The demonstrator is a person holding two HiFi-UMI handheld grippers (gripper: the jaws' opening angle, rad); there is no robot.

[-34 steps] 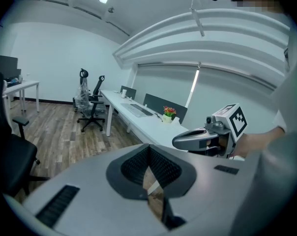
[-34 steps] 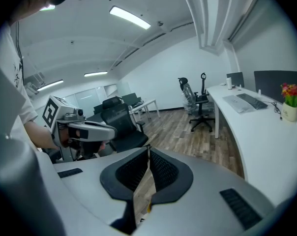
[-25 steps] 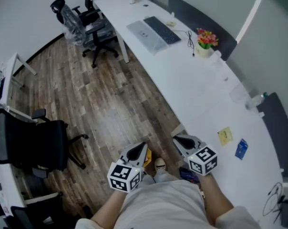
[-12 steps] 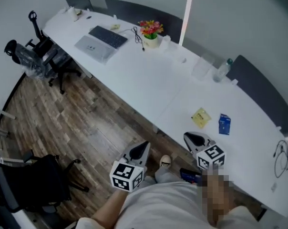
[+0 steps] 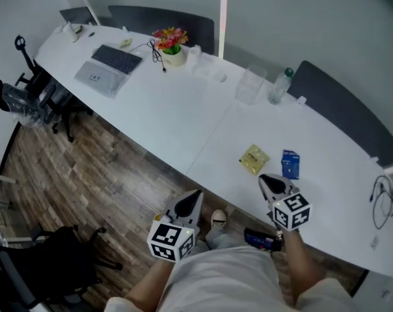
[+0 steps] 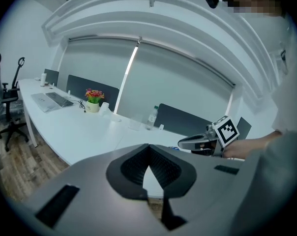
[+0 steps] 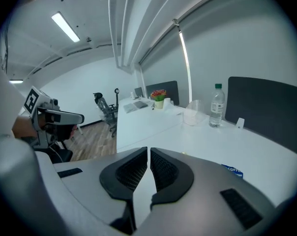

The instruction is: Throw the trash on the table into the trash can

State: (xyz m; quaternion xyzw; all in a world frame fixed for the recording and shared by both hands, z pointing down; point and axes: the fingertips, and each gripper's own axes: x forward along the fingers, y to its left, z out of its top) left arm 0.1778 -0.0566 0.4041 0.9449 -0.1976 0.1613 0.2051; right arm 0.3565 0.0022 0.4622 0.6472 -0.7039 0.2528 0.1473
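A crumpled yellow paper and a small blue packet lie on the white curved table, near its front edge. My right gripper hovers just short of them over the table's edge, jaws shut and empty. In the right gripper view the shut jaws point along the table, with the blue packet low at the right. My left gripper is held over the wooden floor, shut with nothing in it. No trash can is in view.
Further along the table stand a clear plastic container, a water bottle, a flower pot, a keyboard and a laptop. Office chairs stand on the floor at left. Cables lie at far right.
The view has swung right along the table, bringing the yellow paper and blue packet closer. My right gripper has moved out over the table edge toward them. Both grippers stay shut.
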